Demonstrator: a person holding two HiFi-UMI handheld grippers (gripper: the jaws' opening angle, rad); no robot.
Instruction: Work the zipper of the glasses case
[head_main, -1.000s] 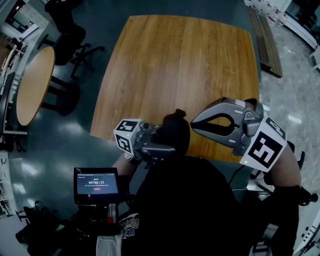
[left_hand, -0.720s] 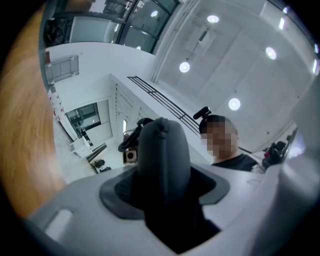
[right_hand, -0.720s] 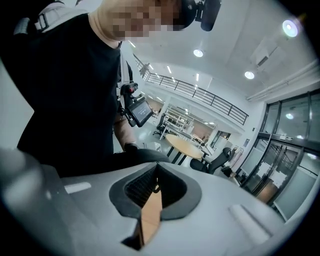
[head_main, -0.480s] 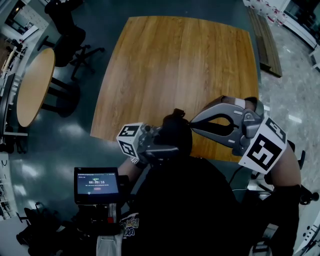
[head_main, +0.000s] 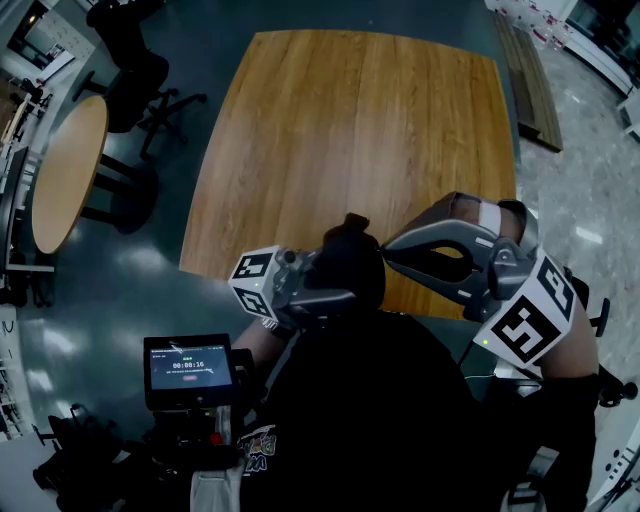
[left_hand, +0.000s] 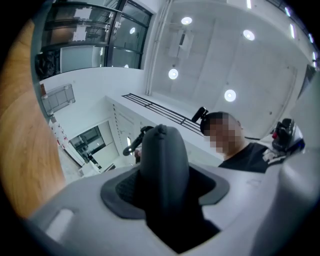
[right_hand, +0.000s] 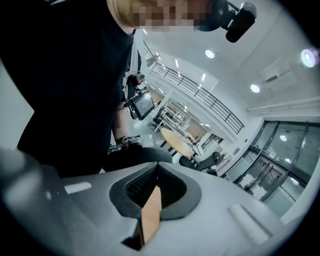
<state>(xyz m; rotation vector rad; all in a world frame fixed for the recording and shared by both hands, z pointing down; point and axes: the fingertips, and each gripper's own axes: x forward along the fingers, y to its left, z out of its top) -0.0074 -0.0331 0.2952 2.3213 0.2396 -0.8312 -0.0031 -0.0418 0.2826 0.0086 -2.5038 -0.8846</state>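
glasses case (left_hand: 163, 172) w/in left hand-held gripper (left_hand: 161, 145), head view: whole table (head_main: 350, 130)

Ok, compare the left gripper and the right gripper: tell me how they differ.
The left gripper has its fingers spread wide, clamped on the dark glasses case; the right gripper has its fingers shut together, nothing visible between them. The left gripper tilts upward toward the ceiling; the right gripper points across at the case's side. Both meet over the wooden table.
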